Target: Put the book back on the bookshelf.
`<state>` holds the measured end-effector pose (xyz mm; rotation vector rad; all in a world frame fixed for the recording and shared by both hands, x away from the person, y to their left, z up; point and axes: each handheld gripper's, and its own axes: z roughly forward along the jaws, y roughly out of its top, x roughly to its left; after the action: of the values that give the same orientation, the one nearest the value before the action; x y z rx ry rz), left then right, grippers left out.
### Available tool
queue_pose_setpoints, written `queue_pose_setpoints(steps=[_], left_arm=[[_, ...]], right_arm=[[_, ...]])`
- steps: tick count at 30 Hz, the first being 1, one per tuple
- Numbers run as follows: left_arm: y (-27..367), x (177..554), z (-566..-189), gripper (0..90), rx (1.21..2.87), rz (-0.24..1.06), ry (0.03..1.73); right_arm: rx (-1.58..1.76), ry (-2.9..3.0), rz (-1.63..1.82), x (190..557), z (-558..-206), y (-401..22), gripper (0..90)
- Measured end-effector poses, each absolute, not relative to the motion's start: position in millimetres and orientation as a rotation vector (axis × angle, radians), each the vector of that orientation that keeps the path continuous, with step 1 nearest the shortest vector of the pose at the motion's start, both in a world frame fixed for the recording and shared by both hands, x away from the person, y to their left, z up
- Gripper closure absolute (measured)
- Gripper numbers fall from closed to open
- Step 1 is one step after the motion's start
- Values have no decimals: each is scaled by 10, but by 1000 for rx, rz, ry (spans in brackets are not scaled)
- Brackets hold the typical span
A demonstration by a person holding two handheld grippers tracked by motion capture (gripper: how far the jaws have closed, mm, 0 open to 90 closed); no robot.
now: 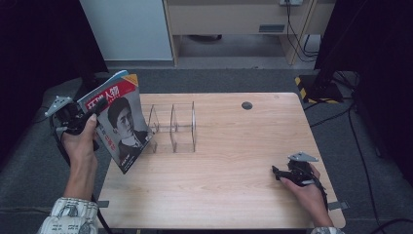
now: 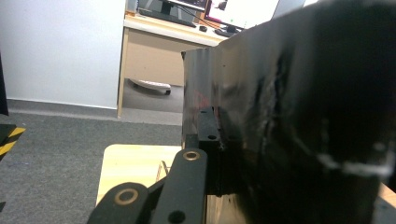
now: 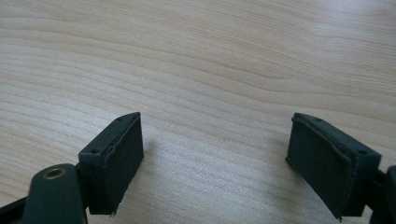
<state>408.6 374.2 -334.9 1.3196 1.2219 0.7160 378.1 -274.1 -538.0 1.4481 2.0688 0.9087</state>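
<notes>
The table (image 1: 229, 161) is lit evenly from above, while both upper corners of the high view are left almost black. In the left gripper view, the magazine (image 2: 299, 121) is seen very close, dark and blurred, with small glare spots. In the right gripper view, soft shadows are cast beside the sharp pads (image 3: 116, 158).

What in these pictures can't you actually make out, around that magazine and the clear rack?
- Left gripper, high view: its tips lie behind the magazine, so the grip itself is hidden.
- Magazine, left gripper view: too close and dark; cover unreadable.
- Rack, high view: its left end sits behind the magazine; the clear walls are faint.
- Right gripper, high view: small and dark; its open jaws are plain in the right gripper view.
</notes>
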Motion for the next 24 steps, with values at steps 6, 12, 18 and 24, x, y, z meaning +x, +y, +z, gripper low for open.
queue_pose_setpoints(steps=[6, 12, 18, 24], left_arm=[[3663, 4109, -3352, 862, 1339, 740, 1208], [3618, 4125, -3373, 862, 1333, 740, 1202], [3597, 4121, -3356, 862, 1328, 754, 1192], [3567, 4114, -3345, 862, 1326, 771, 1177]], right_arm=[[1448, 2069, 909, 3781, -5380, -2740, 187], [1448, 2070, 911, 3781, -5380, -2740, 187], [1451, 2069, 910, 3779, -5379, -2739, 187], [1448, 2071, 911, 3779, -5380, -2739, 186]])
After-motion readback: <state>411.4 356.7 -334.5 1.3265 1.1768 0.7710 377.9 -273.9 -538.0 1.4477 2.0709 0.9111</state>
